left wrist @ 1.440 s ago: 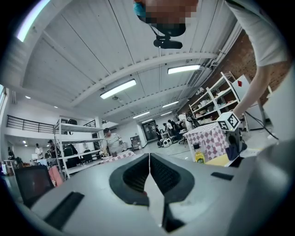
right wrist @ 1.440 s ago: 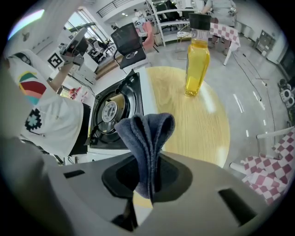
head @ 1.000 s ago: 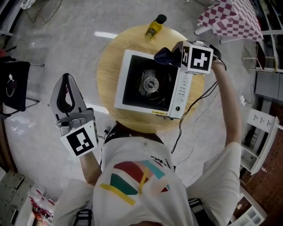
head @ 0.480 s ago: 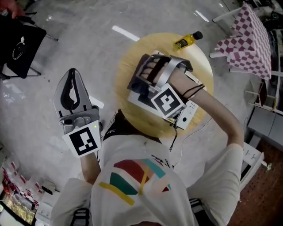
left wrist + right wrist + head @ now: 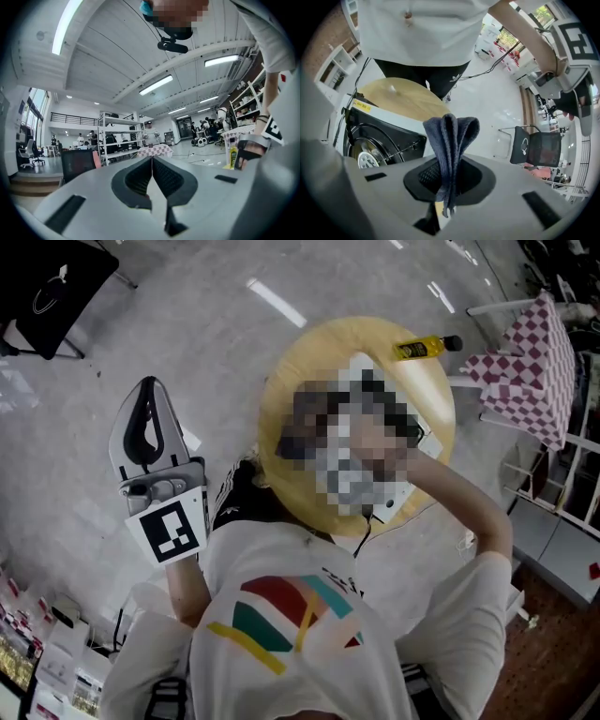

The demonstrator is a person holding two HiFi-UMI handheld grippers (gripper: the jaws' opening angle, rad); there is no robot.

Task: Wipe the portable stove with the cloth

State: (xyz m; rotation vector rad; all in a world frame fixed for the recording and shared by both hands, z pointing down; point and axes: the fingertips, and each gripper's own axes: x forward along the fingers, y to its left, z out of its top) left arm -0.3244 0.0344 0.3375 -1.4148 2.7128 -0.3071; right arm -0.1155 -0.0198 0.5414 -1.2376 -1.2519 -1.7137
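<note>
In the right gripper view my right gripper (image 5: 450, 176) is shut on a dark blue-grey cloth (image 5: 451, 136), which stands folded up out of the jaws. Below it lies the portable stove (image 5: 377, 140), with its black top, round burner (image 5: 368, 160) and white casing. In the head view a mosaic patch hides the right gripper and most of the stove. My left gripper (image 5: 148, 395) is held off the table's left side, over the floor. It is shut with nothing in it (image 5: 152, 161).
The stove sits on a round wooden table (image 5: 281, 399). A yellow bottle (image 5: 422, 348) lies at the table's far edge. A table with a checked cover (image 5: 530, 362) stands to the right, and a black chair (image 5: 536, 147) on the floor. A cable (image 5: 361, 531) hangs off the table's near edge.
My right gripper with the cloth has come from the stove's far right corner to over the stove's middle. The left gripper has kept its place. The head view has shifted.
</note>
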